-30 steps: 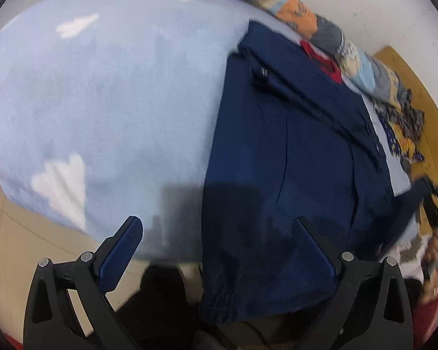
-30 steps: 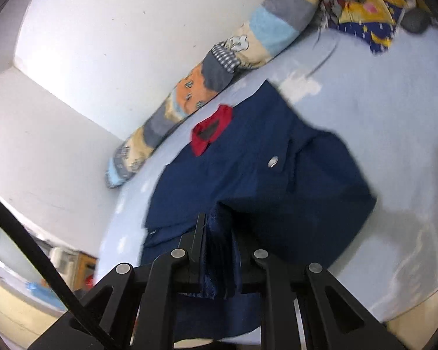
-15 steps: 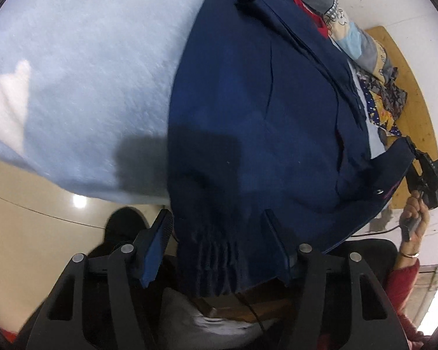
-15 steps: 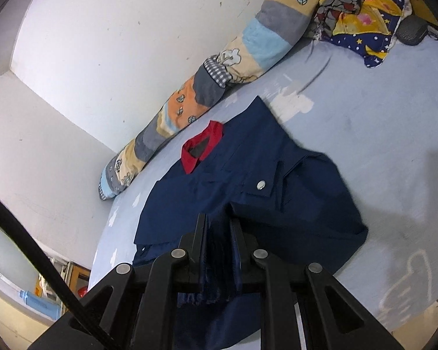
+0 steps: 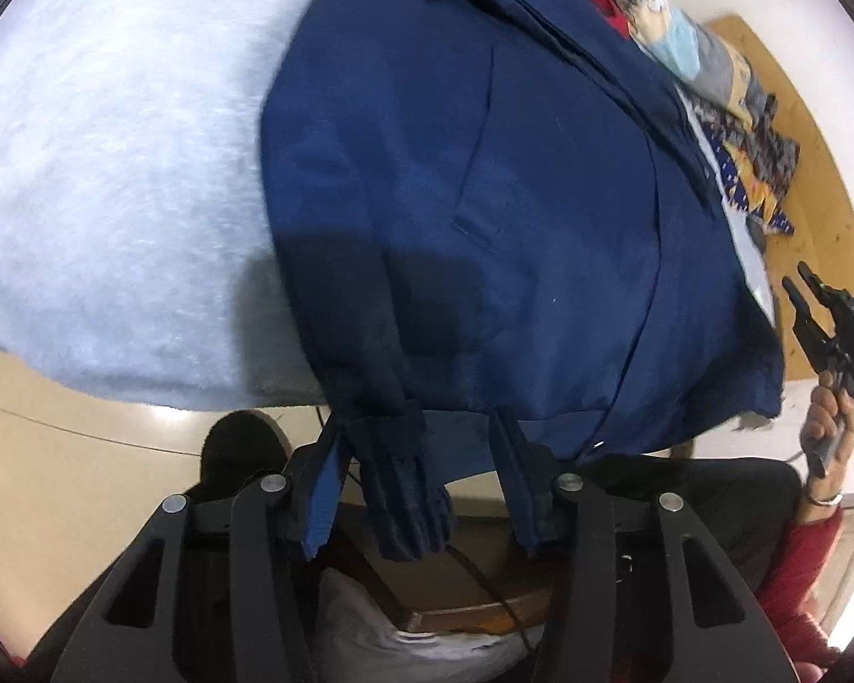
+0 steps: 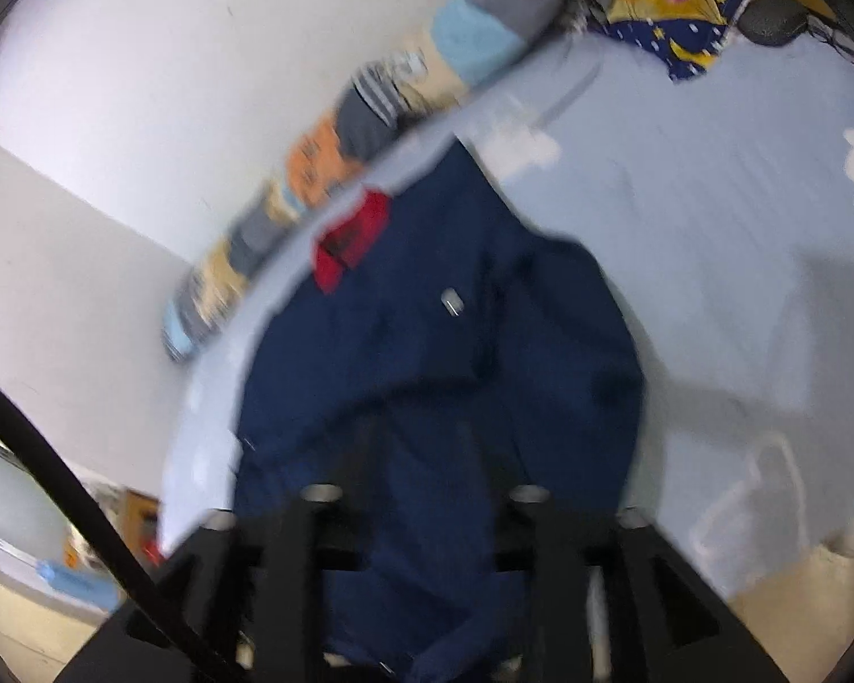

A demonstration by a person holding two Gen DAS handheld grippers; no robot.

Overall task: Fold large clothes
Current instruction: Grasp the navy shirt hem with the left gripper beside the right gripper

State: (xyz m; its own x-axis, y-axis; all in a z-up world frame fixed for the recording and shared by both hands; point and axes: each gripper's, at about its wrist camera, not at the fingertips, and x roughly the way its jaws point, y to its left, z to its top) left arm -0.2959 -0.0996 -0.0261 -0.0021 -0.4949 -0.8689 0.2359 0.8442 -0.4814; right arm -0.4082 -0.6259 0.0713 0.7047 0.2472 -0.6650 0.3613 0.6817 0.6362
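The bed point(image 5: 102, 182), covered in a pale blue fleece sheet, filled most of both views, with a long patchwork bolster point(image 6: 370, 108) lying against the wall. On it lay the navy jacket point(image 5: 484, 199), spread flat, its red collar point(image 6: 353, 239) toward the bolster and its lower hem hanging over the near edge of the bed. A heap of patterned cloth point(image 6: 677, 17) sat at the far corner, well apart from the jacket.

The left gripper point(image 5: 421, 489) had its fingers partly apart, with the jacket's ribbed cuff point(image 5: 410, 489) hanging between them; the cuff touched neither pad plainly, so it seemed poised to pinch rather than holding. The right gripper point(image 6: 427, 489) was blurred by motion; dark cloth covered the gap between its fingers, and I could not tell whether they gripped it.

The step in hand looked like taking the hem corners to carry the lower half up toward the collar. To do it well, the left fingers should close squarely on the cuff and hem together, not the cuff alone, and both hands should lift level so the fold line runs straight across.
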